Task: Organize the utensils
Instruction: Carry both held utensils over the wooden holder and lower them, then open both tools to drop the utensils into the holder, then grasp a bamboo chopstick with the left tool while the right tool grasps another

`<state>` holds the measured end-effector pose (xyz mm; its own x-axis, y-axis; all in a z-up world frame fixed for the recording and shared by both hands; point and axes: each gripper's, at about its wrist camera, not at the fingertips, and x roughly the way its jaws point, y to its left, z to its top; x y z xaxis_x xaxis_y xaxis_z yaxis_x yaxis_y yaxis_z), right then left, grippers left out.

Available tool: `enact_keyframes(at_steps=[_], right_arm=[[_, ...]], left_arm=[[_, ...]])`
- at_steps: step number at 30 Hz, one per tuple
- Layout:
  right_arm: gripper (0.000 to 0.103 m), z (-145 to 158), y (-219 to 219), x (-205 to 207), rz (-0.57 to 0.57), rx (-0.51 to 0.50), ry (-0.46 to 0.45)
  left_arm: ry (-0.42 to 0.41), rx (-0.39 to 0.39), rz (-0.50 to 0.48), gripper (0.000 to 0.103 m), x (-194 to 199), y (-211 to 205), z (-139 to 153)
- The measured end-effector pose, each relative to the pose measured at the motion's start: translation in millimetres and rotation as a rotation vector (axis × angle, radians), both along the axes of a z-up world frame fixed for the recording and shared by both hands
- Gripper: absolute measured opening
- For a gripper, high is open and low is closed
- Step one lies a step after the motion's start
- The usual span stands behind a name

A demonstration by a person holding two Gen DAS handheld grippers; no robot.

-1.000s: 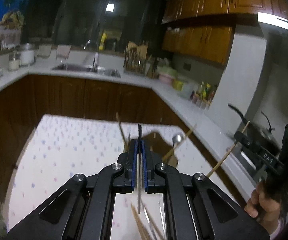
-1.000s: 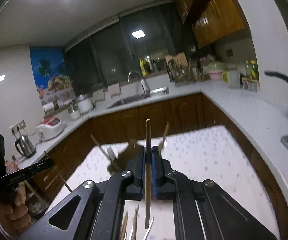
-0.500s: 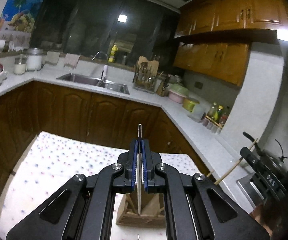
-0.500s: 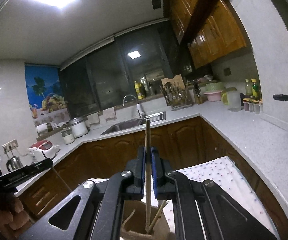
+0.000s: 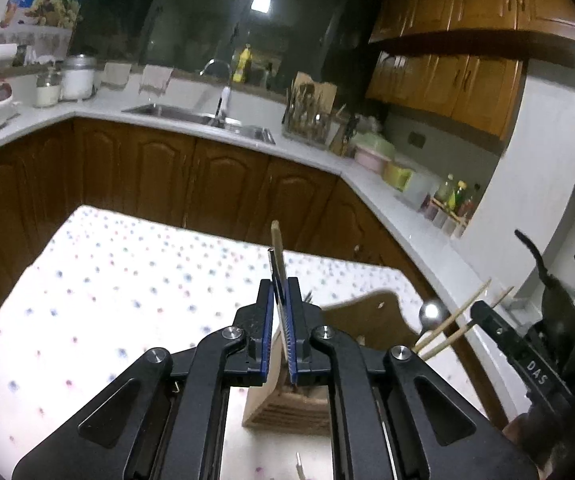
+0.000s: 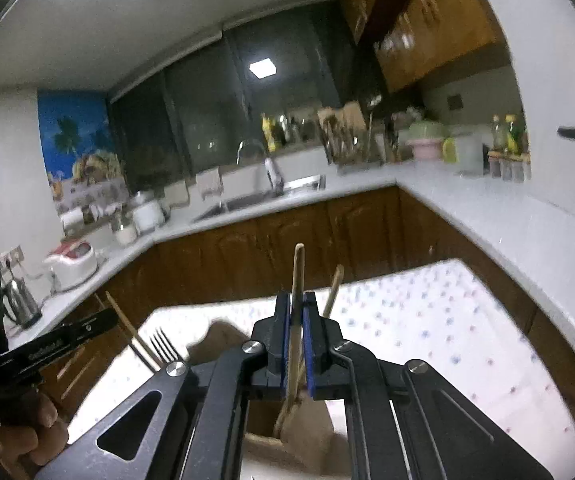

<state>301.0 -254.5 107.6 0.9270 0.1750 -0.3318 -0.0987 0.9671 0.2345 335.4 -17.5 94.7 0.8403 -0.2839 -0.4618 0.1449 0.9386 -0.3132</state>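
A wooden utensil holder (image 5: 287,404) stands on the dotted tablecloth (image 5: 107,280), right under both grippers; it also shows in the right wrist view (image 6: 299,432). My left gripper (image 5: 280,292) is shut on a thin dark metal utensil handle (image 5: 274,268) that stands upright over the holder. My right gripper (image 6: 296,308) is shut on a wooden chopstick (image 6: 298,276) whose lower end reaches into the holder. A fork (image 6: 163,346), a spoon (image 5: 429,312) and more chopsticks (image 5: 451,332) stick out of the holder.
The right gripper's body (image 5: 527,360) is at the right of the left wrist view, the left gripper's body (image 6: 47,348) at the left of the right wrist view. Wooden cabinets and a white counter with sink (image 5: 203,118) lie beyond the table.
Both grippers tilted up, then back down toward the table. The holder now sits directly beneath both, and the held utensils point into it.
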Motion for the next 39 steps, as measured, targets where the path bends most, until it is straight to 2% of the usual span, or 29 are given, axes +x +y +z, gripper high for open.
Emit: enact_keyframes(at_steps=[3, 15, 17, 18, 19, 20, 21, 22, 23, 24, 28, 39], right_arm=[[0.006, -11, 2, 3, 0.005, -0.008, 0.034], [0.007, -11, -1, 6, 0.005, 0.006, 0.056], [0.012, -12, -2, 6, 0.007, 0.013, 0.061], [0.012, -13, -2, 5, 0.006, 0.018, 0.062], [0.012, -12, -4, 4, 0.008, 0.030, 0.061], [0.018, -12, -5, 3, 0.005, 0.038, 0.062], [0.034, -11, -7, 1, 0.005, 0.049, 0.059], [0.045, -10, -9, -1, 0.004, 0.060, 0.053], [0.071, -8, -11, -4, 0.001, 0.071, 0.041], [0.088, -5, -13, -8, -0.003, 0.080, 0.025], [0.093, 1, -20, -30, -0.020, 0.097, -0.035], [0.096, -19, -27, -86, -0.015, 0.132, 0.016]], left_arm=[[-0.010, 0.020, 0.000, 0.006, -3, -4, 0], [0.021, 0.001, -0.014, 0.006, 0, -1, 3], [0.035, -0.013, -0.034, 0.010, 1, 0, 4], [0.037, -0.015, -0.037, 0.017, -1, 1, 5], [0.037, -0.015, -0.035, 0.031, -3, 1, 5], [0.034, -0.015, -0.028, 0.039, -5, 2, 6], [0.029, -0.019, -0.022, 0.052, -9, 4, 7], [0.028, -0.027, -0.019, 0.066, -13, 6, 8], [0.028, -0.038, -0.019, 0.072, -17, 8, 8], [0.026, -0.046, -0.017, 0.078, -22, 11, 8], [0.028, -0.048, -0.008, 0.083, -43, 18, 5], [0.094, -0.014, 0.011, 0.084, -106, 24, -24]])
